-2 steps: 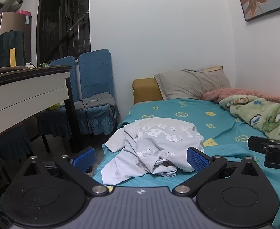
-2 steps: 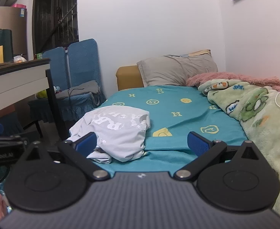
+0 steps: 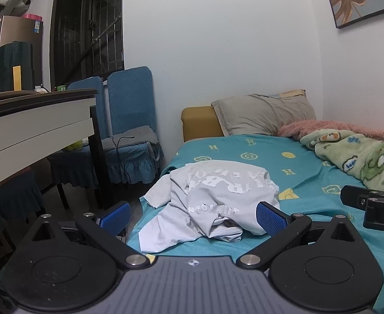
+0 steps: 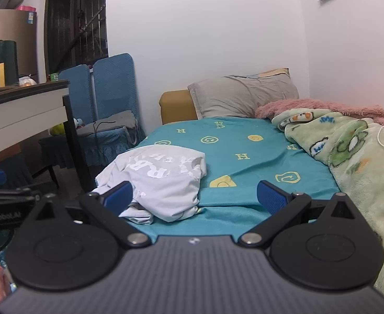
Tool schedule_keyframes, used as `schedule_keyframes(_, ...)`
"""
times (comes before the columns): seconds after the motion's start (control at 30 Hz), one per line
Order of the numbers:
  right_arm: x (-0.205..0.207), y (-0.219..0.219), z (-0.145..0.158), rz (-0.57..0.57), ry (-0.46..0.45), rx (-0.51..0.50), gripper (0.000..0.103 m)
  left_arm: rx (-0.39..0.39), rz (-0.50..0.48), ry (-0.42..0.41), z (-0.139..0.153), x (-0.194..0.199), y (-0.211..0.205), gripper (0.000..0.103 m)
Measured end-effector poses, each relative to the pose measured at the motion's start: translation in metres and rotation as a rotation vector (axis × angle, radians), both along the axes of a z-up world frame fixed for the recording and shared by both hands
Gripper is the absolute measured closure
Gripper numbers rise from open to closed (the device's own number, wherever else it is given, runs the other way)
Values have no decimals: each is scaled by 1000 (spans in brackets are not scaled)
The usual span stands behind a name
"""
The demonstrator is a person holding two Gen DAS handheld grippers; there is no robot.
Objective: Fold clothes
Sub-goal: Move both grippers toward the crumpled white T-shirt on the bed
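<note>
Both tools are hanging short of the bed with nothing in them: the left gripper [image 3: 193,216] is holding its blue ribbed pads spread wide apart, and the right gripper [image 4: 196,195] is standing just as wide, with only air between its pads. The crumpled pale grey T-shirt with white printed lettering [image 3: 213,198] is lying in a heap near the front left corner of the teal bed sheet patterned with yellow smiley faces and letters [image 3: 296,164], one thin flap trailing toward the mattress edge. The step in hand looks like the first reach, and doing it well is probably calling for picking out two matching points, such as the shoulders or the hem corners, rather than pinching the middle of the bundle; each gripper should be coming down on a single layer, closing fully, then lifting and drawing outward so the cloth is spreading flat on the open sheet to the right of the heap. The shirt is looking like soft, thin jersey, limp and deeply creased, so layers may be clinging together and the collar is hidden inside the folds. The sheet is looking smooth and slightly wrinkled, likely letting the fabric slide. Beside the wall a plush green fleece blanket with cartoon frogs [image 4: 349,151] is bunching up, thick and fuzzy, and a grey rectangular pillow [image 4: 244,96] is leaning at the head
</note>
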State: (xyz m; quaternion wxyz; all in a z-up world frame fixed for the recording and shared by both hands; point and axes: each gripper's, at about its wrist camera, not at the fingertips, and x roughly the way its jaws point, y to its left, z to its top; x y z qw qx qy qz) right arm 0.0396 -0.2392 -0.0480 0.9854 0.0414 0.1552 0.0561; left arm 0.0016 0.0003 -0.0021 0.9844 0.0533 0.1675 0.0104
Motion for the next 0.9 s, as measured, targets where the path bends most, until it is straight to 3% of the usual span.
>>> schedule_keyframes(0.33, -3, 1, 1, 19, 6, 2, 0, -12, -7, 1, -15, 4, 2, 0)
schedule_keyframes(0.9, -4, 4, 0, 27, 18, -5, 0, -39, -8, -5, -11, 2, 9, 0)
